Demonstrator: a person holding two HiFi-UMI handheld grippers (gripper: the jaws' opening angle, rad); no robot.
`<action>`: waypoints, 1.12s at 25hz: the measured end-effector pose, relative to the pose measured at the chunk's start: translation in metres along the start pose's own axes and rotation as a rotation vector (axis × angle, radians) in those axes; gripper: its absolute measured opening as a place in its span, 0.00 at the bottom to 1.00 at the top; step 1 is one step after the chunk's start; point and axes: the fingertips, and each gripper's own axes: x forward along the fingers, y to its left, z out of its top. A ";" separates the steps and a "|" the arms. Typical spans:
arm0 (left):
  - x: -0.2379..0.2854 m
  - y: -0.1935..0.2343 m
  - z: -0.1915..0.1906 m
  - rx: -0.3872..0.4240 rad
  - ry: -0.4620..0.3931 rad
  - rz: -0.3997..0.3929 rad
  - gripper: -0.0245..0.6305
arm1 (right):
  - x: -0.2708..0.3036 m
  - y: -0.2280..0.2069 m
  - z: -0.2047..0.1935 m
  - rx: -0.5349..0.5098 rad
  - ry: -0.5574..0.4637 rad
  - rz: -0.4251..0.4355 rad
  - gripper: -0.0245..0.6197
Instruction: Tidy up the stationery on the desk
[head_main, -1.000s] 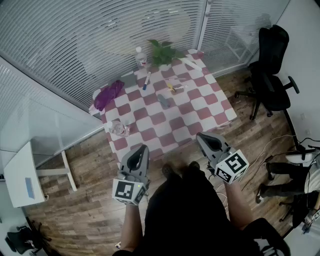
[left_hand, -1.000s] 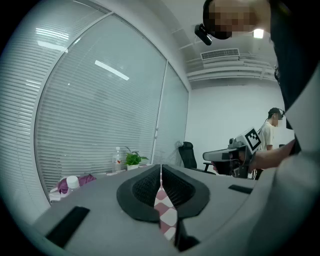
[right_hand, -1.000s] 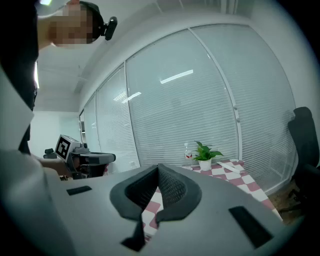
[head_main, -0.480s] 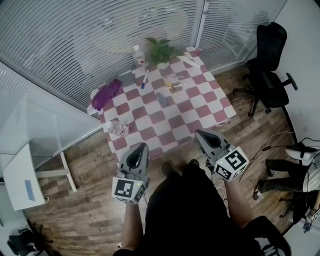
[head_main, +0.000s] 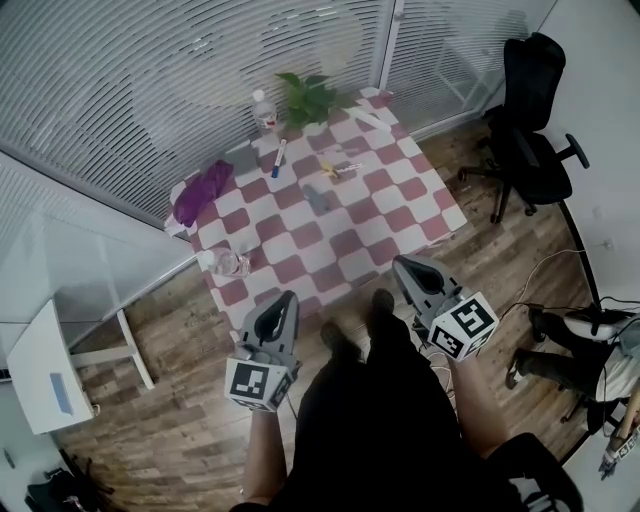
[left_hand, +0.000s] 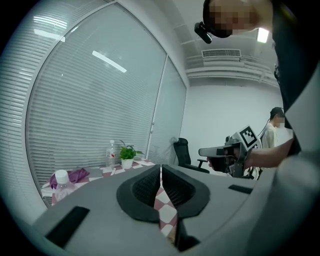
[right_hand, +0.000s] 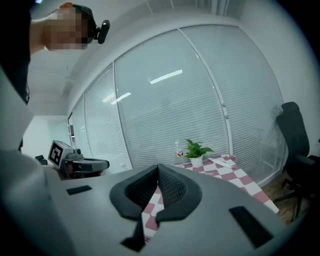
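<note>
The left claw (head_main: 286, 299) and right claw (head_main: 404, 265) are hanging just short of the checkered bench (head_main: 335, 250), each pressing its jaws together on nothing. A marker (head_main: 277, 158) and small stationery bits (head_main: 336, 170) are lying on its far half, near a potted plant (head_main: 305, 96) — well apart from both claws.

A plant (head_main: 305, 95) stands at the table's (head_main: 340, 240) far edge, a bottle (head_main: 263, 110) just left of it. A chair (head_main: 535, 120) stands right of the table.

Office: glass partitions (head_main: 150, 80), swivel chair (head_main: 535, 120).
</note>
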 end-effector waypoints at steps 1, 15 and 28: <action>0.003 0.001 -0.001 -0.001 0.002 0.002 0.09 | 0.002 -0.004 0.000 -0.004 0.008 -0.003 0.07; 0.073 0.021 0.033 -0.020 0.021 0.164 0.09 | 0.075 -0.080 0.045 -0.065 0.012 0.153 0.07; 0.160 0.035 0.015 -0.066 0.150 0.279 0.09 | 0.150 -0.143 0.038 -0.062 0.099 0.328 0.07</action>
